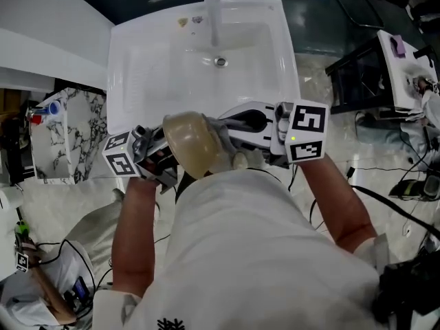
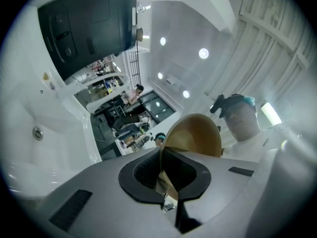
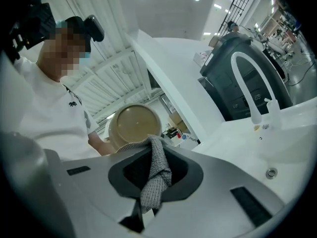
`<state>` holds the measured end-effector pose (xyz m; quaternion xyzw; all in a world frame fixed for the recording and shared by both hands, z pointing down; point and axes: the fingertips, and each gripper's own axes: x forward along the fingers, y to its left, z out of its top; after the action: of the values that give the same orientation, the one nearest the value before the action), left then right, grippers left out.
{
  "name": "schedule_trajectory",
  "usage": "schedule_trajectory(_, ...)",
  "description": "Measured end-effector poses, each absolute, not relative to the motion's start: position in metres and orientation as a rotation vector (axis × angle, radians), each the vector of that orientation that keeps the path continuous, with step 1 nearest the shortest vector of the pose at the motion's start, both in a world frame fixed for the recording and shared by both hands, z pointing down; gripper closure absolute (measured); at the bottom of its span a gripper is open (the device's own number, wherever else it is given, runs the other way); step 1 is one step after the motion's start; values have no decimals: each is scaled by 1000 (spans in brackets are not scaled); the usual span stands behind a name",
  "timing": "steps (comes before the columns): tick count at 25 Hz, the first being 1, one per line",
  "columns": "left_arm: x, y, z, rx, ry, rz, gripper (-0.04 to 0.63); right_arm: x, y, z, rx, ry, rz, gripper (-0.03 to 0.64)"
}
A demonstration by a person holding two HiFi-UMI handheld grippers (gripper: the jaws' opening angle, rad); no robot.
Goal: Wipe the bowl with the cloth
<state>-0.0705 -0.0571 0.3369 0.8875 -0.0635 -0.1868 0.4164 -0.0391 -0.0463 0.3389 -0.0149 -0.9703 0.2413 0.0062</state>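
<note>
Head view: white sink (image 1: 137,81) with a white faucet (image 1: 213,9) at the back and a drain (image 1: 220,61) below it. Basin is dry-looking and bare. Pale marbled floor (image 1: 323,81) around it, a dark cart (image 1: 357,81) to the right, cables (image 1: 405,184) trailing on the floor.

The tan bowl (image 1: 192,143) is up in the air over the sink's front edge, close to the person's chest, between the two grippers. It's tipped on its side, rounded outside facing up at the head camera. The left gripper view looks partly into the hollow. The right gripper view shows one round face of it; can't tell if that's the inside or the base.

Left gripper (image 1: 172,158): jaws nearly together, clamped on the bowl's rim, which runs edge-on between them.

Right gripper (image 1: 230,143): jaws closed on a grey woven cloth (image 3: 154,175). The cloth is bunched into a strip lying along the jaws, and its far end meets the bowl's lower edge.

Pose: the grippers point inward at each other, left one from the left and tilted slightly up, right one from the right and about level. Left forearm (image 1: 134,232) and right forearm (image 1: 337,198) are bare, angling in from the white sleeves toward the sink front.
</note>
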Motion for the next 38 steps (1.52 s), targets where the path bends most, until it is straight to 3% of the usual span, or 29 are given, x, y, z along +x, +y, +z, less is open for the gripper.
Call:
schedule_trajectory(16,-102,-142,407,2108,-582,-239,577,-47,-66,344,-90,-3010,736,581)
schedule_trajectory(28,-130,-165,435,2092,-557,-37,577,-61,-131,333,236,-3064,712,581)
schedule_trajectory(38,-200,-208,463,1988,-668,104,577,-92,-166,336,563,-2968,650,581)
